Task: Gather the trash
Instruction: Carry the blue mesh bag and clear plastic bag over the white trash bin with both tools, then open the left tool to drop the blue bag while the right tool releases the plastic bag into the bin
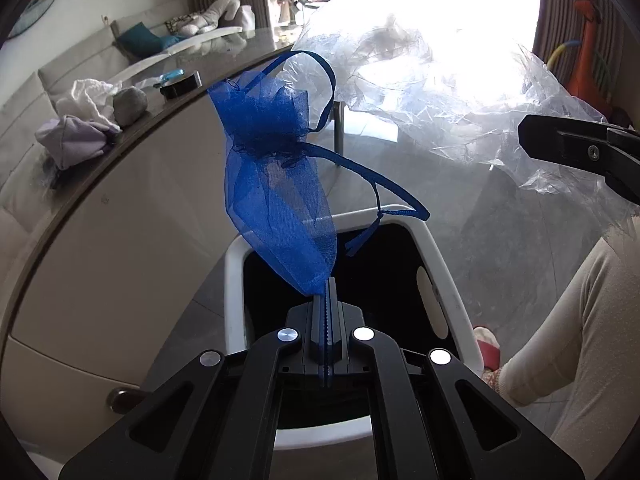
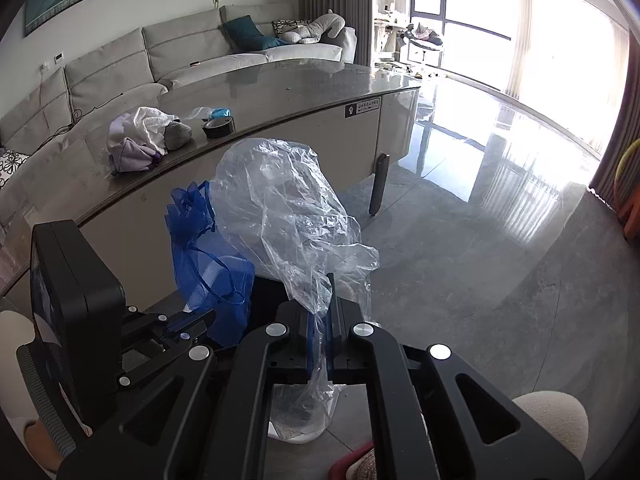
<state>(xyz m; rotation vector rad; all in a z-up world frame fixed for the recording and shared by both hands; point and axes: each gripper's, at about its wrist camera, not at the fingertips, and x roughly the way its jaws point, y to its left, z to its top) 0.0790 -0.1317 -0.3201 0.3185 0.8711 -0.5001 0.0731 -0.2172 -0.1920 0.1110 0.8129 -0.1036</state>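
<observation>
The left gripper (image 1: 326,304) has its two black fingers pressed together on the bottom corner of a sheer blue organza drawstring pouch (image 1: 276,184), which stands up and away from the fingertips with its gathered neck and thin blue ribbon loops farthest out. Directly beyond and beneath those fingertips sits a white plastic bin with a dark inside (image 1: 434,264), its rim just past the pouch's pinched corner.

The right gripper (image 2: 326,320) is clamped on a crumpled sheet of clear plastic film (image 2: 288,208); the film bunches up ahead of the fingertips and a tail of it hangs down between the fingers. Just to the left of this gripper the blue pouch (image 2: 208,264) shows, touching the film's edge, with the left gripper (image 2: 192,324) below it.

Farther out, ahead and to the left of both grippers, runs a grey-topped counter with a curved edge (image 2: 280,92). On it lie a wad of white and lilac cloth (image 2: 136,140), a grey rounded lump (image 2: 178,134) and a roll of black tape (image 2: 218,126). Past the counter stands a light grey sofa (image 2: 120,64).
</observation>
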